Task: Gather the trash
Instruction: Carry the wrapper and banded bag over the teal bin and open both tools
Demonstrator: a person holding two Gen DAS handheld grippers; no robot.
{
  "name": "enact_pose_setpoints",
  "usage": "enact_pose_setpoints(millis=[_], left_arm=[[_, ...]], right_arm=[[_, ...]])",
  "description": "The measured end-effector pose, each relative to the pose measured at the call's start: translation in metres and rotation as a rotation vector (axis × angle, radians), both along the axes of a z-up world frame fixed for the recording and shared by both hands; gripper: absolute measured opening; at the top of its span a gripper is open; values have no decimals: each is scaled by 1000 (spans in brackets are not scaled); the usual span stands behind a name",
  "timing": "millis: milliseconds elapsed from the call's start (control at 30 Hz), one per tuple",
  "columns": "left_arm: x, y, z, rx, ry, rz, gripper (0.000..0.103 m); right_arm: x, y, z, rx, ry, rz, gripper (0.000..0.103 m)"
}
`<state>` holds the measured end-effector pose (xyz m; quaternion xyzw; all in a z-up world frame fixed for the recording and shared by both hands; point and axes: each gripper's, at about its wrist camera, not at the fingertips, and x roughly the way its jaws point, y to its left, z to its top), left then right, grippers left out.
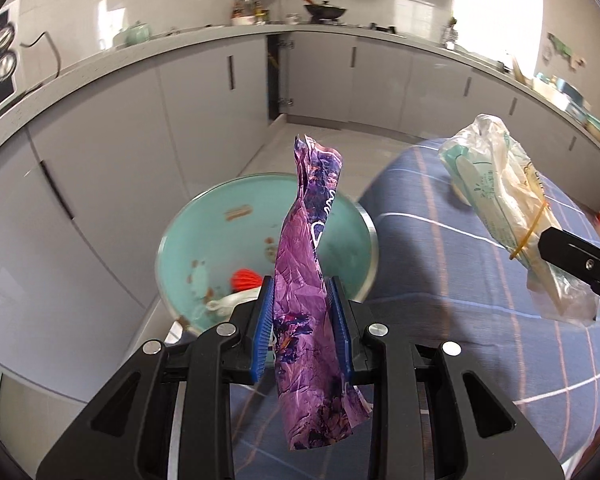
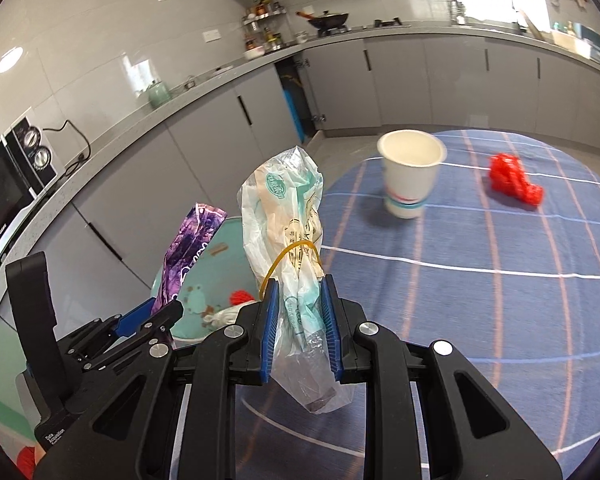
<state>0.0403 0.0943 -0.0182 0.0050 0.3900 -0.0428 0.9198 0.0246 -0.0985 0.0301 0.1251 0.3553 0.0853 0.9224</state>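
My left gripper (image 1: 302,320) is shut on a crumpled purple wrapper (image 1: 310,264), held upright over the near rim of a teal trash bin (image 1: 204,236) that holds red and white scraps. The purple wrapper also shows in the right wrist view (image 2: 188,248). My right gripper (image 2: 300,328) is shut on a clear plastic bag (image 2: 290,232) bound with a yellow rubber band, held above the table's left edge beside the bin (image 2: 204,276). The bag also shows at right in the left wrist view (image 1: 508,208).
A paper cup (image 2: 410,174) and a piece of red crumpled trash (image 2: 514,178) sit on the round table with the blue checked cloth (image 2: 500,300). Grey kitchen cabinets (image 1: 120,152) and a counter curve behind the bin. A microwave (image 2: 8,188) stands at left.
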Motion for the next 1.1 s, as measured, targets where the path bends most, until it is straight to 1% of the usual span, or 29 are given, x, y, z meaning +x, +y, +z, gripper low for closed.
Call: enact_pose_setpoints(millis=[200, 367, 767, 1100], left_arm=[[8, 21, -7, -9, 19, 50, 28], [20, 32, -12, -22, 40, 66, 28], [40, 48, -20, -49, 65, 95, 28], [58, 56, -34, -58, 100, 105, 28]], right_arm=[[18, 30, -2, -5, 12, 48, 23], [31, 48, -7, -9, 25, 64, 23], [58, 70, -21, 0, 77, 82, 23], [79, 84, -34, -7, 112, 84, 24]])
